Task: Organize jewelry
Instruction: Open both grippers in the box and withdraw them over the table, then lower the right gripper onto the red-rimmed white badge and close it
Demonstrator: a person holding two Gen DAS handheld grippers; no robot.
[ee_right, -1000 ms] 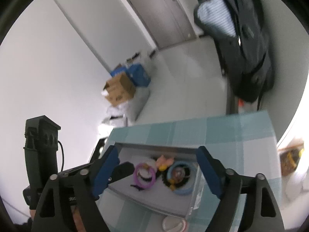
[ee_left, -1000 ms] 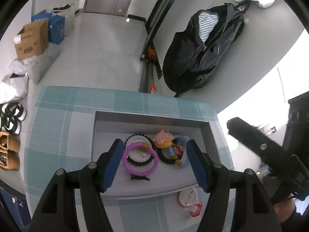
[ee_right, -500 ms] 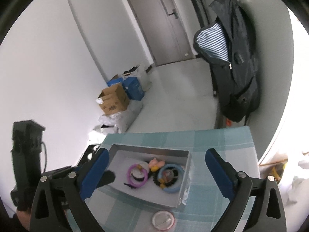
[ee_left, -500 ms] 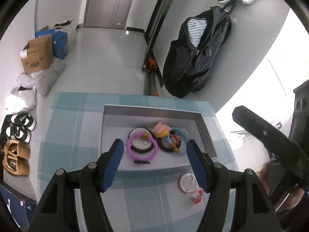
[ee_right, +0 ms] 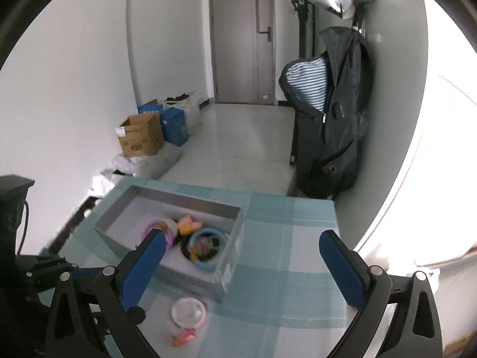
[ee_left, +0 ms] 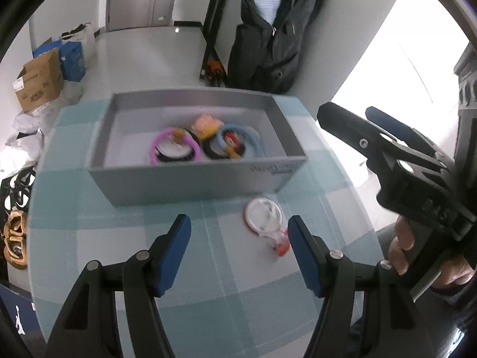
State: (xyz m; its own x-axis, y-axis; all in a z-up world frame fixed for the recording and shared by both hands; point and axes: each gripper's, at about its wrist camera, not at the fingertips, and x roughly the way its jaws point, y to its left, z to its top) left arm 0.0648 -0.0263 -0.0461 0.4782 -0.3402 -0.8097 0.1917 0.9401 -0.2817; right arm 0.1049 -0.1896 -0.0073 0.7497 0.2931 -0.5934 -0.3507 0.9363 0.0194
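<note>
A grey open box (ee_left: 193, 179) stands on the teal checked cloth (ee_left: 89, 232). Inside lie a purple ring (ee_left: 155, 149), a black beaded bracelet (ee_left: 210, 152), a pink charm (ee_left: 205, 125) and a blue ring (ee_left: 255, 140). A white round bracelet with a red charm (ee_left: 263, 219) lies on the cloth in front of the box, just inside my left gripper's right finger. My left gripper (ee_left: 238, 220) hangs open over the cloth with nothing gripped. My right gripper (ee_right: 241, 235) stands wide open before the box (ee_right: 184, 201), empty; the white bracelet (ee_right: 188, 313) lies below it.
A person's hand (ee_left: 402, 250) holds the right gripper's handle at the table's right edge. A black backpack (ee_right: 328, 137) hangs on the right wall. Cardboard and blue boxes (ee_right: 140, 137) and shoes (ee_left: 15, 238) sit on the floor to the left.
My left gripper drew back from over the box to the cloth in front of it. My right gripper's jaws spread wider and its view rolled upright.
</note>
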